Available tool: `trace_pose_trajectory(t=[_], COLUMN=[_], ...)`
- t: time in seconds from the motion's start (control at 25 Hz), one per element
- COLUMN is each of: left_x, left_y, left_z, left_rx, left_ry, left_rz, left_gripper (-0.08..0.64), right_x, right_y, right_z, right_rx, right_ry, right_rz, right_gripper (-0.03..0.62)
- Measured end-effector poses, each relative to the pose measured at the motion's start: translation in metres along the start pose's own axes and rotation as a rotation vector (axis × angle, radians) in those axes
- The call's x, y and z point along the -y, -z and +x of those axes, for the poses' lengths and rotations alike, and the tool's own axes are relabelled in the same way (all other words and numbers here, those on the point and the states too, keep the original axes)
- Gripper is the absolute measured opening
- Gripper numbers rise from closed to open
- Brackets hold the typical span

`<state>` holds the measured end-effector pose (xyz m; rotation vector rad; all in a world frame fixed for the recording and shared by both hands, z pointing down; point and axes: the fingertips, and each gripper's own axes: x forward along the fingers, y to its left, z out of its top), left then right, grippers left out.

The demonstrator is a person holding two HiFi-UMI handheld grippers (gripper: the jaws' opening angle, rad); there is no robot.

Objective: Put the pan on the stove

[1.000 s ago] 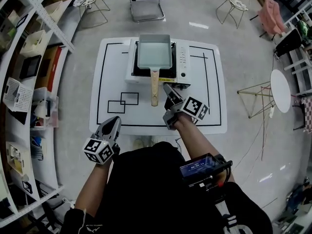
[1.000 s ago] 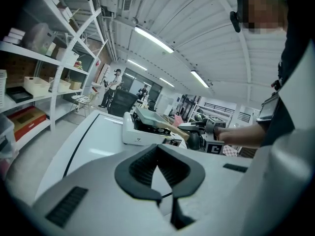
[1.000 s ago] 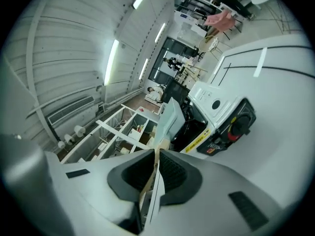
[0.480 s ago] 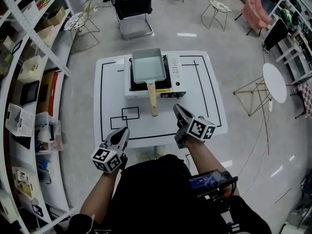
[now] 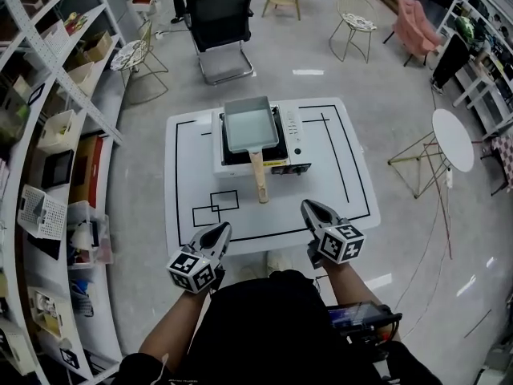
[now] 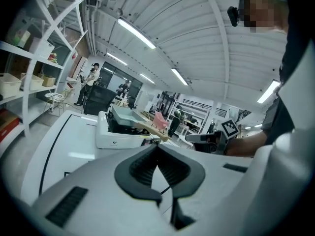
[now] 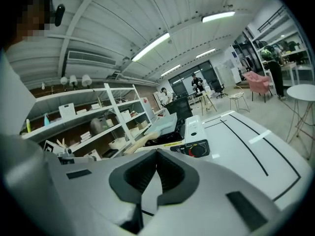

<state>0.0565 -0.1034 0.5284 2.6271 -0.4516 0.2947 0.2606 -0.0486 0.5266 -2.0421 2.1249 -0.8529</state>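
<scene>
A pale grey-blue rectangular pan (image 5: 248,124) sits on the white tabletop stove (image 5: 295,139), and its wooden handle (image 5: 259,180) points toward me. Both grippers hover at the near edge of the white table (image 5: 353,187), well short of the pan. My left gripper (image 5: 219,231) is shut and holds nothing. My right gripper (image 5: 309,208) is shut and empty too. In the left gripper view the stove (image 6: 120,137) and pan (image 6: 129,115) lie ahead beyond the shut left gripper (image 6: 157,147). The right gripper view shows the stove (image 7: 196,132), the pan (image 7: 165,123) and the shut right gripper (image 7: 157,154).
Black outlines are drawn on the table, with two small overlapping rectangles (image 5: 215,206) at front left. Shelving (image 5: 56,135) with boxes runs along the left. A black chair (image 5: 220,22) stands beyond the table, and a small round white table (image 5: 453,139) is on the right.
Both grippers have drawn back toward me from the table's middle to its near edge. The right one left the area beside the pan handle and rolled. The pan has stayed on the stove.
</scene>
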Motion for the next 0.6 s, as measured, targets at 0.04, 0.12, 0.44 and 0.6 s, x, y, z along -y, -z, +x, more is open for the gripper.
trace_pose_trajectory(t=[0.04,0.12,0.44,0.6], left_x=[0.002,0.006,0.012,0.012], left_y=[0.001,0.003,0.01,0.01], left_z=[0.001,0.003,0.015,0.02], left_rx=[-0.006,-0.01,-0.022,-0.025], left_ry=[0.004,0.015,0.055,0.056], left_rz=[0.001,0.0,0.003,0.003], left_gripper=[0.009,0.009,0.009,0.009], right_x=[0.0,-0.002,-0.008,-0.004], right_y=[0.002,0.004,0.007,0.009], right_z=[-0.003,-0.008,-0.023,-0.027], right_rx=[0.0,0.007,0.036,0.044], right_ry=[0.003,0.006,-0.008,-0.002], right_rz=[-0.01,-0.028,-0.087,-0.089], right_gripper=[0.026,0.026,0.026,0.026])
